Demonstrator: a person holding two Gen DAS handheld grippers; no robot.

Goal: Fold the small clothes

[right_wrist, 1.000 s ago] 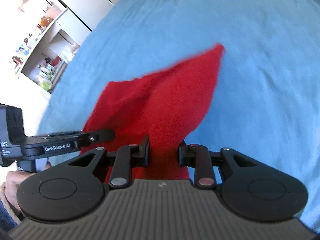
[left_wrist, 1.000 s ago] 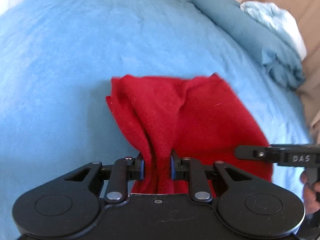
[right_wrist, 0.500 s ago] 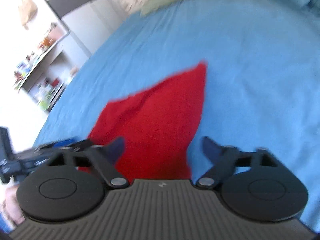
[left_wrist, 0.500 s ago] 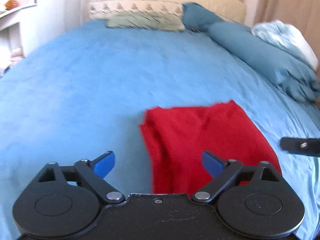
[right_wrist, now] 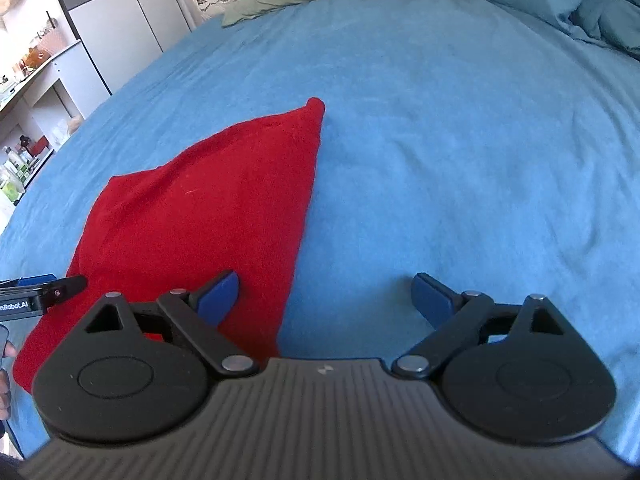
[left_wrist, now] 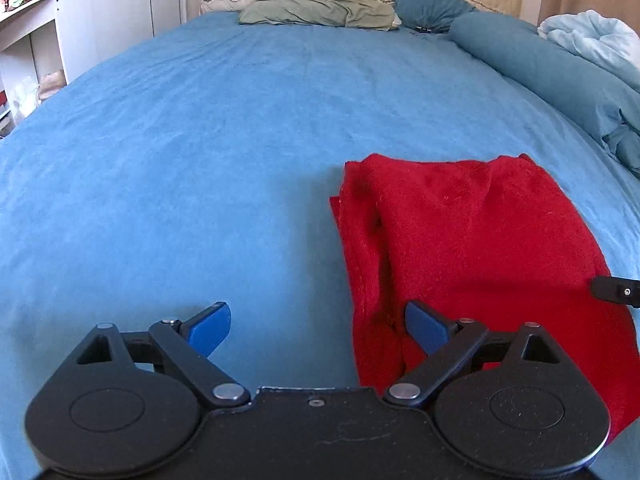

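A small red cloth [left_wrist: 472, 248] lies folded on the blue bed; its left side is bunched in creases. It also shows in the right wrist view [right_wrist: 200, 224], tapering to a far corner. My left gripper [left_wrist: 318, 330] is open and empty, off the cloth's near left edge, with its right finger over the cloth. My right gripper [right_wrist: 324, 296] is open and empty at the cloth's near right edge, with its left finger over the cloth. The tip of each gripper shows at the edge of the other's view.
The blue bedspread [left_wrist: 200, 140] fills both views. A green pillow [left_wrist: 316, 12] and a teal pillow [left_wrist: 428, 2] lie at the headboard. A rolled teal duvet [left_wrist: 560, 76] runs along the right side. White shelves [right_wrist: 36, 92] stand to the left.
Both grippers opened and let go of the red cloth, then pulled back. The cloth dropped flat onto the bed.
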